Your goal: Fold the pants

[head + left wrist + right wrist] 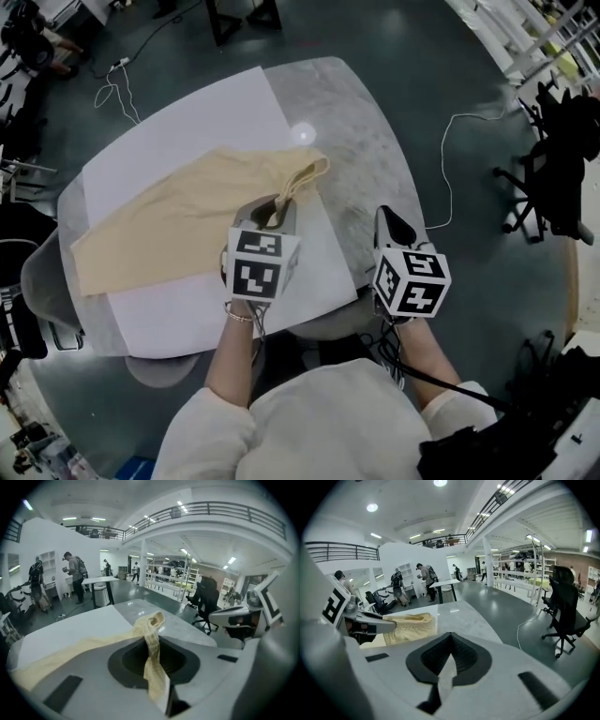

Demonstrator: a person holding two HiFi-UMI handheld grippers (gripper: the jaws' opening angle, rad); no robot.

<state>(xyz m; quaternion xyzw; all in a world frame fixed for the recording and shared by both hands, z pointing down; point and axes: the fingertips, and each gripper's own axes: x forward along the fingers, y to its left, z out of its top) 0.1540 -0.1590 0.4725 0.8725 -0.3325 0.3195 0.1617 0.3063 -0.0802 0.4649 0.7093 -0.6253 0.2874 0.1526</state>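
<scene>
Pale yellow pants [178, 225] lie spread on a white sheet [187, 122] over the grey table [361, 131]. My left gripper [272, 217] is shut on one corner of the pants' near right end and holds it lifted off the sheet. In the left gripper view a strip of the fabric [152, 639] runs up between the jaws of the left gripper [161, 693]. My right gripper [386, 220] hovers over bare table to the right, jaws together with nothing in them. The right gripper view shows the right gripper [440, 686] closed to a thin slit and the pants [410, 625] off to the left.
The table's rounded right edge lies just beyond the right gripper. A black office chair [548, 178] and a white cable [450, 169] are on the floor to the right. A grey chair [42, 272] stands at the table's left. People [75, 576] stand at a far table.
</scene>
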